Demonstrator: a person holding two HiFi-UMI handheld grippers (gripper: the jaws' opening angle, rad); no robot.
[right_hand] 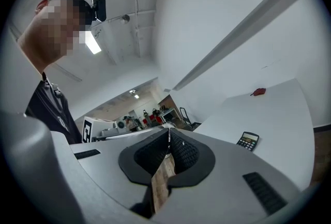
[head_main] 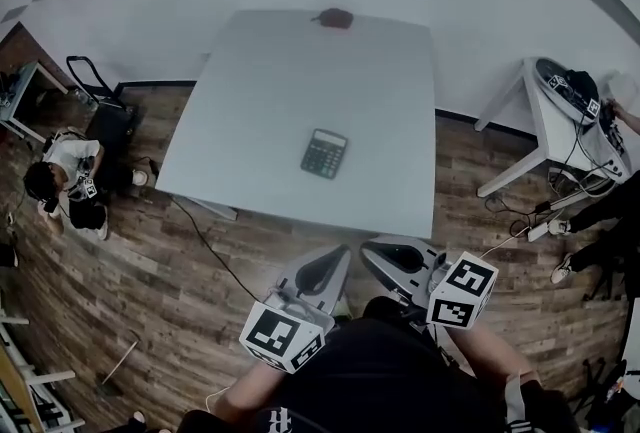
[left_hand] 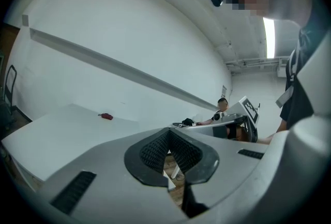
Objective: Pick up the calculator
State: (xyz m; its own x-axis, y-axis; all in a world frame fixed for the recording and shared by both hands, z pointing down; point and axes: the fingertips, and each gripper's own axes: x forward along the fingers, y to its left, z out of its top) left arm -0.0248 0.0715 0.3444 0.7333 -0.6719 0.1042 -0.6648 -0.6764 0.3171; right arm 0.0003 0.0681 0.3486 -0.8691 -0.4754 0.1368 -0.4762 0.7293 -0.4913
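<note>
Left claw [head_main: 334, 259] and right claw [head_main: 380, 251]: both pinched together, empty.
Your calculator [head_main: 324, 153] lies on the table [head_main: 280, 71], well apart.

A: Left gripper [head_main: 333, 259], what's it doing?
B: It's hovering low in front of the torso and pointing forward. Its jaws are pressing together at the tips and gripping nothing. Its marker cube [head_main: 283, 334] is facing up.
A: Right gripper [head_main: 378, 253]?
B: It's doing the same, with jaws meeting at the tips and nothing between them. It's sitting just beside the left one and angling inward.
A: Arms?
B: The left forearm [head_main: 243, 399] and right forearm [head_main: 497, 353] are both bending in close to the body.
</note>
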